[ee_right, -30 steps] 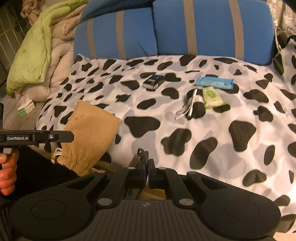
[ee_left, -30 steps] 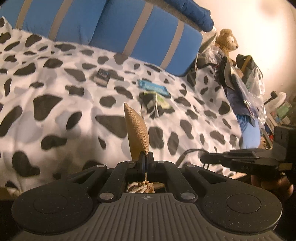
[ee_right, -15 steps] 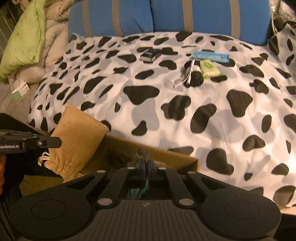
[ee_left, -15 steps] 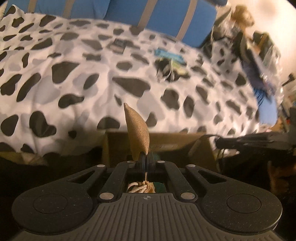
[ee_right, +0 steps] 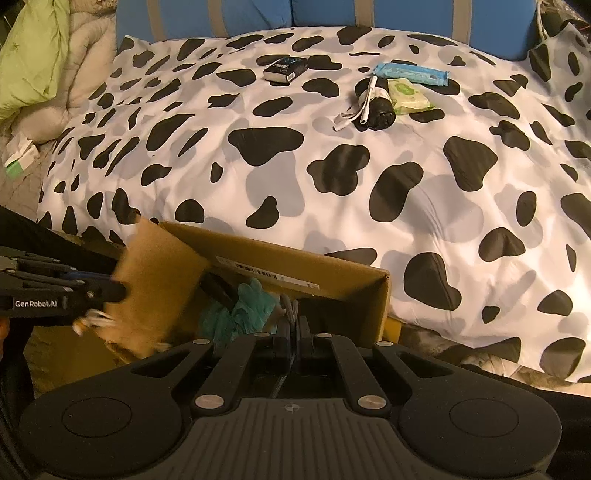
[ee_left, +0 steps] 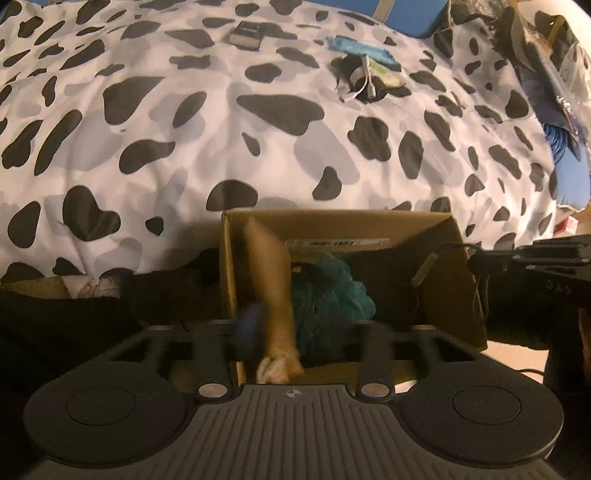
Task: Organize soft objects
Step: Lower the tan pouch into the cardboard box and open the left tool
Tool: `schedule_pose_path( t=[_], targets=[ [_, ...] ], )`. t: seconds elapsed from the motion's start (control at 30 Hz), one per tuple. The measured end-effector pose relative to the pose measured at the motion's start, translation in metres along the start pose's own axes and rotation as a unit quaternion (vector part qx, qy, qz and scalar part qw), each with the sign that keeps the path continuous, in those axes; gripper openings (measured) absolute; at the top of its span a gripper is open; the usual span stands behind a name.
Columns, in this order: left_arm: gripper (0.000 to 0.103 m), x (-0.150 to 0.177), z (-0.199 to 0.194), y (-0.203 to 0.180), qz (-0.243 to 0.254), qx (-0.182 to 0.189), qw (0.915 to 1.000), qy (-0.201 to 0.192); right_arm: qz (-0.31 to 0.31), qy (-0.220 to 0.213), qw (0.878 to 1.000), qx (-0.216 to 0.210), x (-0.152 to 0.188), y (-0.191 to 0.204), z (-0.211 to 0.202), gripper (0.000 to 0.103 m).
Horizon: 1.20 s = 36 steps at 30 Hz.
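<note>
Left wrist view first: the left gripper (ee_left: pixel 295 332) is low in the frame with its jaws opening, and the tan drawstring pouch (ee_left: pixel 271 291) sits blurred between them, no longer pinched as far as I can tell. It's right over the cardboard box (ee_left: pixel 448 258) in the lower middle. A teal knit bundle (ee_left: pixel 328 291) is already inside, so I'd say at least one soft thing is sorted and the pouch is about to join it.

Upper part of that frame is all cow-print duvet (ee_left: pixel 184 122), with a small dark box (ee_left: pixel 248 34), a blue wipes pack (ee_left: pixel 364 51) and a black rolled thing with white cords (ee_left: pixel 364 79) still lying out near the top.

Right wrist view: the right gripper (ee_right: pixel 294 328) is pressed together at bottom centre, above the box's near side. Something thin and grey pokes up at its tips, but I can't tell whether it's holding that. The pouch shows at the left edge, next to the other gripper. The same leftovers sit at upper centre, plus a pale green packet (ee_right: pixel 408 96).

Room-wise: blue striped cushions (ee_right: pixel 369 14) along the top, green bedding (ee_right: pixel 33 55) heaped in the upper left corner.
</note>
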<state>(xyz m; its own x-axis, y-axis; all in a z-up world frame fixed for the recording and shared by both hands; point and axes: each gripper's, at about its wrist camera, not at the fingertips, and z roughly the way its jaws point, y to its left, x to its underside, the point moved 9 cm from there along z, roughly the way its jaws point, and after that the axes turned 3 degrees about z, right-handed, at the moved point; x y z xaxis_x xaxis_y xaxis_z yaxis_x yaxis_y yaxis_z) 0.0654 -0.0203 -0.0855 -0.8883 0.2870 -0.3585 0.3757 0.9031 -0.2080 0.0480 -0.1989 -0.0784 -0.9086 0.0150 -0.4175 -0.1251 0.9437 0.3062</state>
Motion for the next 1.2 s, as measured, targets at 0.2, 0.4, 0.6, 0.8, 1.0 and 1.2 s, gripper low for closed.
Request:
schedule_pose_path(
  t=[0.2,0.4,0.6,0.8,1.0,1.2],
  targets=[
    [0.057,-0.001,0.003,0.004,-0.014,-0.006,0.9999,0.007,0.000,0.005,1.000,0.003,0.000,-0.001,0.002,0.005],
    [0.057,-0.001,0.004,0.001,-0.003,-0.007,0.9999,0.011,0.001,0.004,1.000,0.010,-0.001,-0.002,0.003,0.005],
    [0.057,-0.002,0.004,0.000,-0.005,-0.005,0.9999,0.010,0.007,-0.005,1.000,0.012,-0.004,-0.005,0.002,0.006],
    [0.057,-0.002,0.004,0.001,-0.004,-0.004,0.9999,0.009,0.001,-0.019,1.000,0.022,-0.009,-0.004,-0.001,0.070],
    [0.057,-0.002,0.004,0.001,-0.004,-0.005,0.9999,0.010,0.011,-0.013,0.999,0.033,-0.008,-0.009,0.001,0.092],
    [0.057,-0.003,0.004,0.001,-0.003,-0.004,1.0000,0.007,0.012,0.002,0.999,0.039,-0.005,-0.011,0.006,0.095]
  ],
)
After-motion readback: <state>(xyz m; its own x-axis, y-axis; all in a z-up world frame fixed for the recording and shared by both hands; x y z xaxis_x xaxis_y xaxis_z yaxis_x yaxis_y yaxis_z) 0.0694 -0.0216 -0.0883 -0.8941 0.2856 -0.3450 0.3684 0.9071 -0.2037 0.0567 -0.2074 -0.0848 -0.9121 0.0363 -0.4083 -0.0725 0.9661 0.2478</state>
